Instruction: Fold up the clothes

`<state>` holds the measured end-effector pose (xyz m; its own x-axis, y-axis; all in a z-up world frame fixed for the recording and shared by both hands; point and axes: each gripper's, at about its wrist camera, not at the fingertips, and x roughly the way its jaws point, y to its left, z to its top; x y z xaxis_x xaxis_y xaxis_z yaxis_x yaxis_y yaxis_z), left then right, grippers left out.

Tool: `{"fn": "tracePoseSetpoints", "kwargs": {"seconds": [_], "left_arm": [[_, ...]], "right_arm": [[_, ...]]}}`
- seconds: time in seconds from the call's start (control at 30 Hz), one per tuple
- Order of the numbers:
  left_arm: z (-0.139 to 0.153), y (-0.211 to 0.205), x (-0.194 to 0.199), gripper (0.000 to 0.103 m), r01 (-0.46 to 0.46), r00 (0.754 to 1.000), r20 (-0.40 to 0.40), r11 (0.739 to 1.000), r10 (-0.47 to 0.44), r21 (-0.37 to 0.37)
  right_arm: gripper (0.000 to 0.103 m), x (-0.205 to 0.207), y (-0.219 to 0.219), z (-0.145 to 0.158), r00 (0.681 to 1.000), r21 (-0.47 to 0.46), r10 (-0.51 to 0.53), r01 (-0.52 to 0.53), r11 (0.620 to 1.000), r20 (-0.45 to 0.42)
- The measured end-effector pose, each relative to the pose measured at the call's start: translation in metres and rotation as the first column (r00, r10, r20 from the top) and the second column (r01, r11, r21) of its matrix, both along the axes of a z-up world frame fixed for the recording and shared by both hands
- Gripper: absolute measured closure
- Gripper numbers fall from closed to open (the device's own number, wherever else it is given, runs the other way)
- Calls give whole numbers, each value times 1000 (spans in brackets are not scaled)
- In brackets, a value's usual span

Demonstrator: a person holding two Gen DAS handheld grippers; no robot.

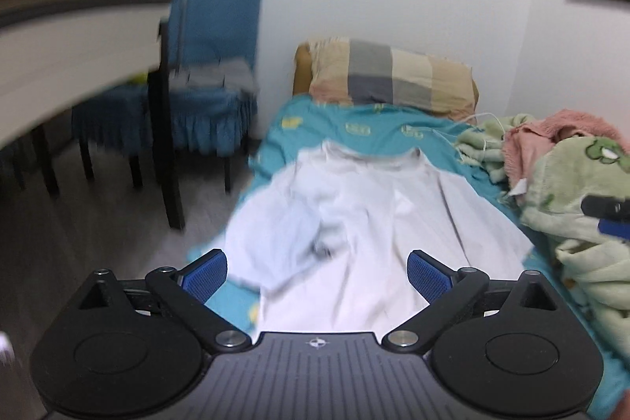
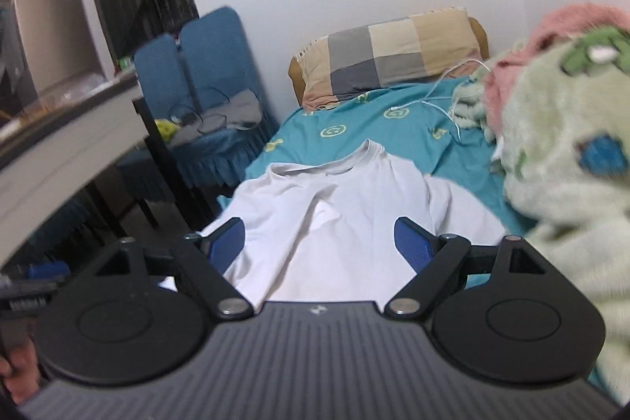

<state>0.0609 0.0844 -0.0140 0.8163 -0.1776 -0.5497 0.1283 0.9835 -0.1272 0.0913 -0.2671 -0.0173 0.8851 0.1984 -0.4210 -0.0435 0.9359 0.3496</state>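
A white T-shirt (image 1: pixel 366 219) (image 2: pixel 338 215) lies spread on the teal bedsheet (image 1: pixel 354 128) (image 2: pixel 354 121), neck toward the pillow. Its left sleeve looks rumpled and partly turned in. My left gripper (image 1: pixel 317 276) hovers above the shirt's lower part, jaws wide apart, nothing between the blue pads (image 1: pixel 206 276). My right gripper (image 2: pixel 319 245) also hangs over the shirt, jaws open and empty, blue pads (image 2: pixel 413 247) clear of the cloth. The tip of the right gripper shows at the right edge of the left wrist view.
A checked pillow (image 1: pixel 390 75) (image 2: pixel 397 50) lies at the bed's head against the wall. A heap of green and pink fleece blankets (image 1: pixel 571 191) (image 2: pixel 563 144) fills the bed's right side. Blue-covered chairs (image 1: pixel 212 65) (image 2: pixel 204 85) and a table edge (image 1: pixel 71 38) stand left. A white cable (image 2: pixel 441 101) lies near the pillow.
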Motion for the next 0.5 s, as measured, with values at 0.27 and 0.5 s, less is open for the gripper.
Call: {"fn": "tracePoseSetpoints", "kwargs": {"seconds": [0.27,0.5], "left_arm": [[-6,19,3,4,-47,998,-58,989,39,-142],[-58,62,58,9,-266,944,-280,906,175,-329]], "right_arm": [[19,-14,-3,-8,999,39,-41,42,998,-27],[18,-2,-3,-23,996,103,-36,44,994,-81]]}}
